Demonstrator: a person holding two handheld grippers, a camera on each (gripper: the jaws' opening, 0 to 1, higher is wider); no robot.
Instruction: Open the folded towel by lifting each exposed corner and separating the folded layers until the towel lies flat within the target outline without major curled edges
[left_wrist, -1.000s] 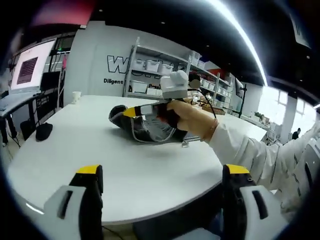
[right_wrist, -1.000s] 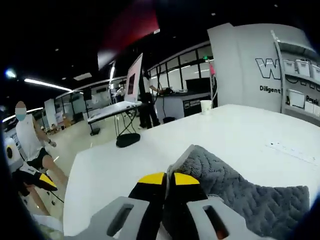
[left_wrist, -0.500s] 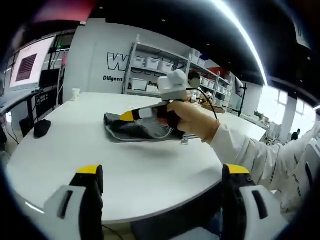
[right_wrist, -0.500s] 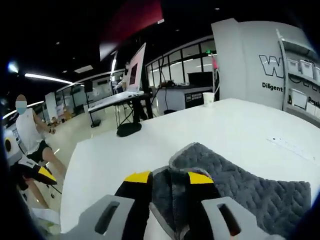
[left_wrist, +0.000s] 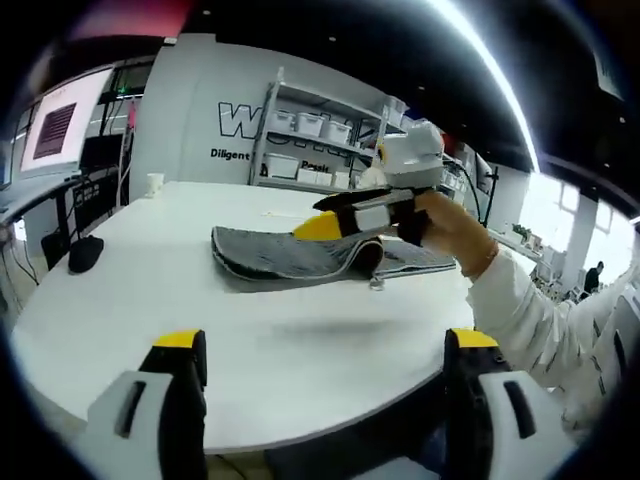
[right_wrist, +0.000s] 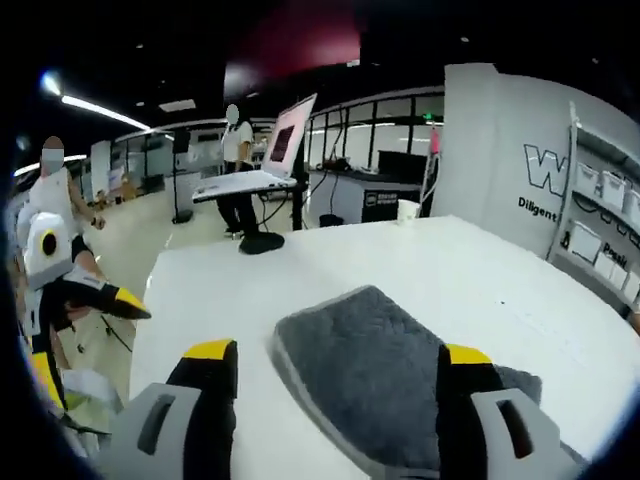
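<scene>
A grey quilted towel (left_wrist: 285, 255) lies folded on the round white table (left_wrist: 250, 340), one layer curling up at its right end. In the left gripper view my right gripper (left_wrist: 328, 215), held in a hand, hovers open just above the towel's right part. Its own view shows the right gripper (right_wrist: 335, 355) open wide, with the towel (right_wrist: 360, 365) flat between and beyond the jaws, untouched. My left gripper (left_wrist: 325, 345) stands open at the near table edge, well short of the towel and holding nothing.
A paper cup (left_wrist: 153, 185) stands at the far left of the table, cup (right_wrist: 407, 209) also seen ahead. Shelves with bins (left_wrist: 300, 150) line the back wall. A desk with a screen (right_wrist: 265, 175) and people stand off the table.
My right gripper has opened and let go of the towel's corner, then drawn back and up. The lifted layer has dropped flat. The left gripper has stayed put.
</scene>
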